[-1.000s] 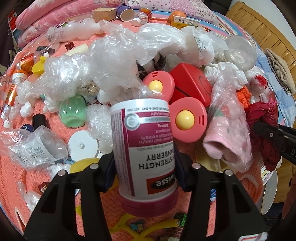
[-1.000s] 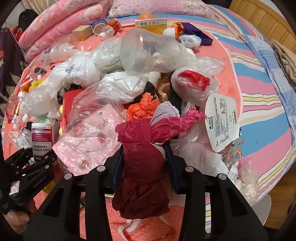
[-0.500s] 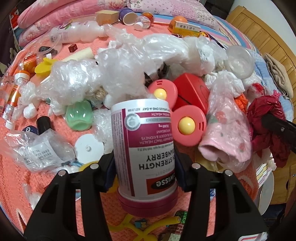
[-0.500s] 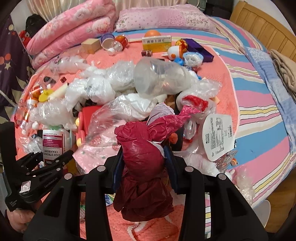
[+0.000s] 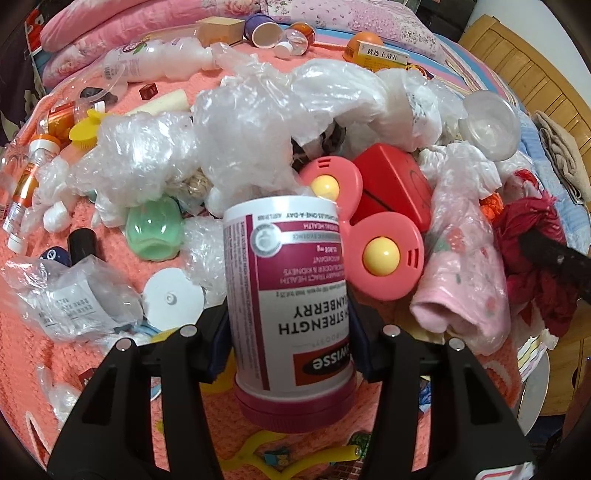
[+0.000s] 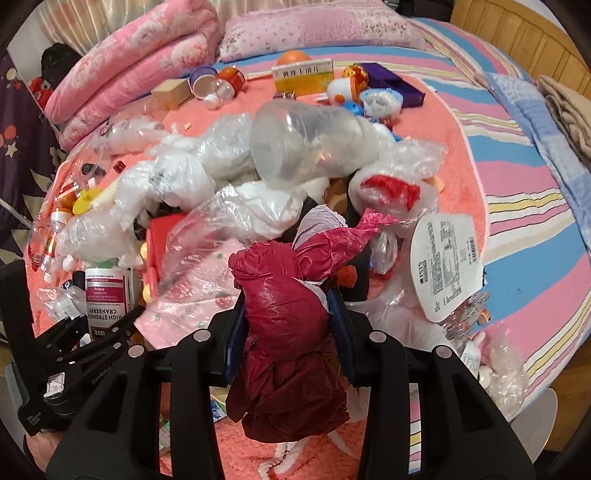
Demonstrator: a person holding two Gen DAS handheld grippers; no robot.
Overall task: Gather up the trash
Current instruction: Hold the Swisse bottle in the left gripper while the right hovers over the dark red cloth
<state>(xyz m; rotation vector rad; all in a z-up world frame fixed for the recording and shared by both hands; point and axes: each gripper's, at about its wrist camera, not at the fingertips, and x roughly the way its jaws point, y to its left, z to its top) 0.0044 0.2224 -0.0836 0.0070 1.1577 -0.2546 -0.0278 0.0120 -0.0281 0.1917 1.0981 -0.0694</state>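
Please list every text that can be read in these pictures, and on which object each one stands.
"HIGH STRENGTH CRANBERRY": supplement bottle, held upside down in the left gripper.
"SWISSE": same bottle, partly cut off.
Yellow medicine box: Chinese characters, too blurred to read.
White round label: barcode and print, too small.

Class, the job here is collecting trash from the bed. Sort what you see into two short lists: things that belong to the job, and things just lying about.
Belongs to the job:
- supplement bottle, clamped in the left tool
- dark red bag, clamped in the right tool
- crumpled clear plastic bags

Just lying about:
- pink quilt
- pillow
- folded towel
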